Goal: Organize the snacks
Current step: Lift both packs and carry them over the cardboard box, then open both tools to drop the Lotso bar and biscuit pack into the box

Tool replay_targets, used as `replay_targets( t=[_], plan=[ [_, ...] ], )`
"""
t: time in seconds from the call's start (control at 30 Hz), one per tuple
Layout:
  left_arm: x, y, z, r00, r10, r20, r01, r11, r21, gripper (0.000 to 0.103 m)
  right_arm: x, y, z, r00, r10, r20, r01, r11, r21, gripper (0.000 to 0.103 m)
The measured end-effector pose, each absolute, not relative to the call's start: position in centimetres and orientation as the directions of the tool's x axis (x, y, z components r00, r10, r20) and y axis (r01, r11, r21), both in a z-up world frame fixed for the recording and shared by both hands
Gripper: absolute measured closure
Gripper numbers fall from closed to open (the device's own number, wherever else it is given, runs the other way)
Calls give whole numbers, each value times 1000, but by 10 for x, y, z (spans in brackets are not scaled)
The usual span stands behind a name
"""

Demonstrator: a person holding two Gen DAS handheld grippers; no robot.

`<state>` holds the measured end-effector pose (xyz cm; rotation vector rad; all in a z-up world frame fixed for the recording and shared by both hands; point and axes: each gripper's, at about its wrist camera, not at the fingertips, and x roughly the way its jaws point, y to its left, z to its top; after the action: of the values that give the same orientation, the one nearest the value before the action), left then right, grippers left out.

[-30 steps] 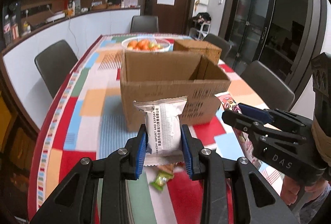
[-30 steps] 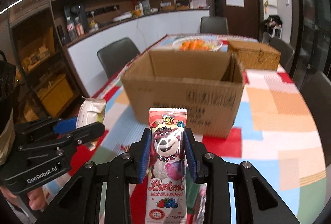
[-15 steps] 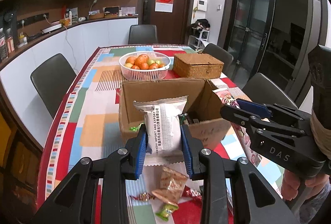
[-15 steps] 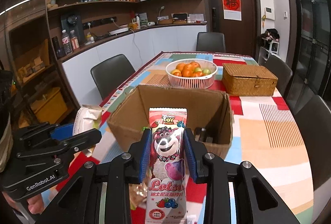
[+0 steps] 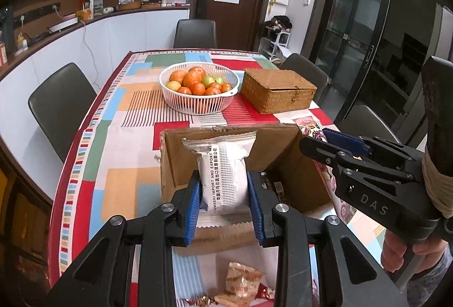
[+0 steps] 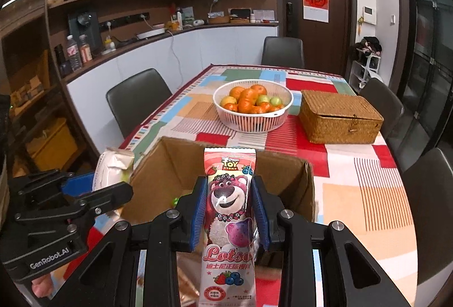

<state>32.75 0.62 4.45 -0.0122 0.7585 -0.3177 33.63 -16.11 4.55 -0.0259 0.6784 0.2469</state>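
Observation:
My left gripper (image 5: 223, 191) is shut on a white snack packet (image 5: 222, 174) and holds it upright above the open cardboard box (image 5: 175, 165). My right gripper (image 6: 228, 199) is shut on a pink Lotso bear snack packet (image 6: 228, 210), also upright over the near side of the box (image 6: 283, 174). The right gripper shows at the right of the left wrist view (image 5: 368, 168), the left gripper at the left of the right wrist view (image 6: 70, 202). Dark items lie inside the box. Loose wrapped snacks (image 5: 240, 281) lie on the table in front of the box.
A white basket of oranges (image 5: 198, 89) and a wicker box (image 5: 279, 90) stand behind the cardboard box on the patchwork tablecloth (image 5: 119, 137). Dark chairs (image 5: 61, 106) surround the table. A counter with shelves runs along the left wall.
Both grippers have risen and tilted down with their packets, so the box's inside now shows below them. The grips have not changed.

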Motion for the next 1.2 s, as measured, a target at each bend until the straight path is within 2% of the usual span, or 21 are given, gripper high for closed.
replay_targets(
  t=[0.33, 0.4, 0.43, 0.47, 0.63, 0.87, 1.2],
  plan=[
    [364, 1, 32, 660, -249, -709, 253, 962, -103, 70, 374, -160, 42, 749, 147, -646, -183, 983, 11, 70],
    [365, 2, 32, 663, -236, -710, 242, 966, -95, 62, 377, -158, 41, 749, 148, -646, -187, 982, 9, 70],
    [362, 3, 32, 670, -230, -706, 239, 967, -88, 54, 379, -157, 40, 743, 158, -650, -198, 980, 11, 66],
    [359, 3, 33, 678, -223, -700, 236, 968, -80, 53, 380, -157, 38, 736, 167, -656, -206, 978, 18, 58],
    [331, 5, 39, 726, -183, -663, 231, 973, -15, 53, 363, -161, 35, 755, 147, -639, -181, 983, 13, 56],
    [289, 16, 40, 745, -213, -632, 244, 969, -39, 53, 311, -161, 39, 798, 143, -586, -185, 983, -12, 56],
    [233, 14, 44, 762, -242, -600, 286, 958, -23, 52, 253, -157, 35, 791, 202, -578, -238, 971, 14, 56]
  ],
)
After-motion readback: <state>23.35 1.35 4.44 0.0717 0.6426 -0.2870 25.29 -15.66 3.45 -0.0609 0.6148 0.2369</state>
